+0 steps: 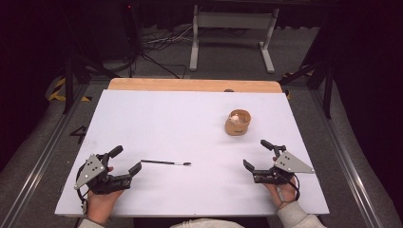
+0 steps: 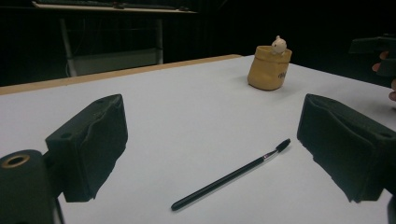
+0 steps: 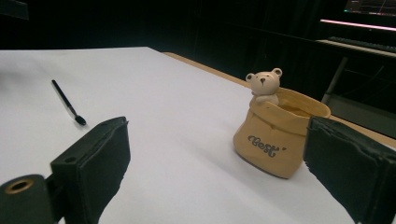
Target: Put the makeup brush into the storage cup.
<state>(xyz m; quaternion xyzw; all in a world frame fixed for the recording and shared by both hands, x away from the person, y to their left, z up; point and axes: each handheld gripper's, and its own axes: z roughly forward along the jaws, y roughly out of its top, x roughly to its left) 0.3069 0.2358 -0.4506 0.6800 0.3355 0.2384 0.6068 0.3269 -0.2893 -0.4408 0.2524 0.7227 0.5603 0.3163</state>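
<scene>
Brush (image 1: 166,163), slim and black, lies flat on the white surface (image 1: 157,118) just beside the left tongs (image 1: 127,159), bristle tip pointing toward the right tongs (image 1: 254,154). Both tongs rest with jaws wide apart, gripping nothing. Beyond the right tongs, well apart from the brush, stands a tan bear pot (image 1: 237,122); nothing lies between.
</scene>
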